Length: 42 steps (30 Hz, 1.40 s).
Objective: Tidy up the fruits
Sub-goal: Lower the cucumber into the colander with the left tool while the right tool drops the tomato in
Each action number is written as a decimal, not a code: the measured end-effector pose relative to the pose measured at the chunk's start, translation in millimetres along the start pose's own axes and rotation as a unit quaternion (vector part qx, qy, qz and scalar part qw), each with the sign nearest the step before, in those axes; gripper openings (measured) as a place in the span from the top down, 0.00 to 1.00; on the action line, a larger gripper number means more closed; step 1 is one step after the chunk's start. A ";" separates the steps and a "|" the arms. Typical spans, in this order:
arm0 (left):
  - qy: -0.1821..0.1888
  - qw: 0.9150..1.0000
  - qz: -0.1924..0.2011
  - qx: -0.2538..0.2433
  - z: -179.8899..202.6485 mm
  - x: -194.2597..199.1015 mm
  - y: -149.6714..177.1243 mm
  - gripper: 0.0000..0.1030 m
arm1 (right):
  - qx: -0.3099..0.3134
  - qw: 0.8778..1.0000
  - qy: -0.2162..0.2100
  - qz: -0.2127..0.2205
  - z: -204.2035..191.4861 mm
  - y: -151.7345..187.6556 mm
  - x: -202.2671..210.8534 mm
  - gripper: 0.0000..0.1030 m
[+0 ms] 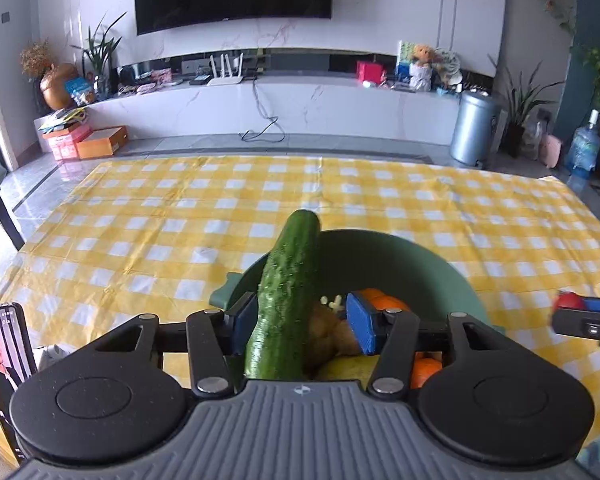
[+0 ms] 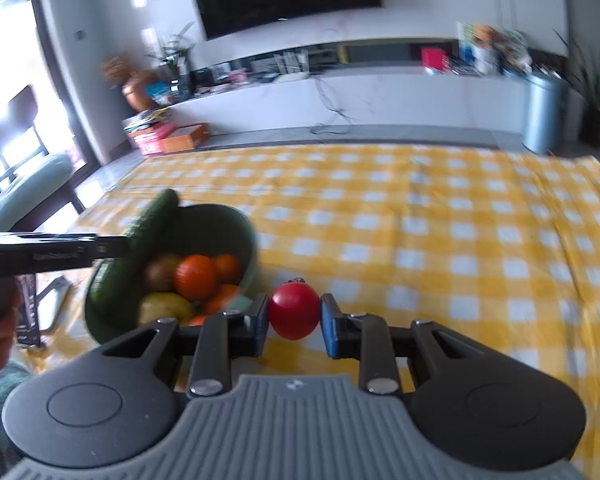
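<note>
1. The green bowl (image 2: pixel 244 232) sits on the bench (image 2: pixel 440 240), which is covered with a yellow checked cloth, and it already holds most of the fruit: oranges (image 2: pixel 196 276), a brown kiwi-like fruit (image 2: pixel 160 270) and a yellowish fruit (image 2: pixel 166 308).
2. The cucumber (image 1: pixel 286 296) leans in the bowl, its lower end down among the fruit and its upper end poking out over the rim.
3. The left gripper (image 1: pixel 296 320) hangs over the bowl with its fingers spread apart. The cucumber lies against the left pad, but the right pad stands clear of it, so the cucumber looks released rather than clamped.
4. The right gripper (image 2: pixel 294 318) is closed on a red tomato (image 2: pixel 294 312), held between its two blue pads just beside the bowl's near rim and above the cloth.
5. Judged from this, the task is near its end: the cucumber appears to be set in, and the tomato is the last piece seen outside the bowl.
6. What seems left is to carry the tomato over the rim, lower it onto the pile and let go.
7. No other loose fruit shows on the cloth in either view, though the near edge of the bench is hidden by the grippers.
</note>
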State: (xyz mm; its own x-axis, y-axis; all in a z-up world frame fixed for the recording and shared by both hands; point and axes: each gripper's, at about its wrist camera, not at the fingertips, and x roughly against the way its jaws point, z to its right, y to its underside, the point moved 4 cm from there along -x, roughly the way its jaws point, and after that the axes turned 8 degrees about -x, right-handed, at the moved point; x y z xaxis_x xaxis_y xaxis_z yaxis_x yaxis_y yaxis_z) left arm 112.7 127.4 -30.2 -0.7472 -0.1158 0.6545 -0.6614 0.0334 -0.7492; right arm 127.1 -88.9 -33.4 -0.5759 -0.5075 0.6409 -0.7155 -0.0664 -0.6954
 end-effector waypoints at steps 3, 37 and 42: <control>0.019 1.000 0.006 -0.006 7.8 6.3 -0.1 0.41 | 0.043 0.999 -0.024 -0.011 -28.4 -5.3 -7.5 0.77; 0.027 0.999 -0.009 0.022 0.1 1.9 11.8 0.41 | 0.147 0.984 -0.012 -0.103 -82.6 12.6 -95.8 0.64; 0.021 1.000 0.013 0.007 8.0 23.9 1.7 0.37 | 0.128 0.989 -0.016 -0.069 -81.8 4.1 -67.7 0.37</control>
State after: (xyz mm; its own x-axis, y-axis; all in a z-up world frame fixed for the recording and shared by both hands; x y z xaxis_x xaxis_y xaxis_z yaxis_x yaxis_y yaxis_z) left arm 94.2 116.7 -16.6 -0.7663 -0.0729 0.6384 -0.6412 0.0222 -0.7671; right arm 130.8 15.5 -53.1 -0.4643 -0.5051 0.7275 -0.6604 -0.3499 -0.6644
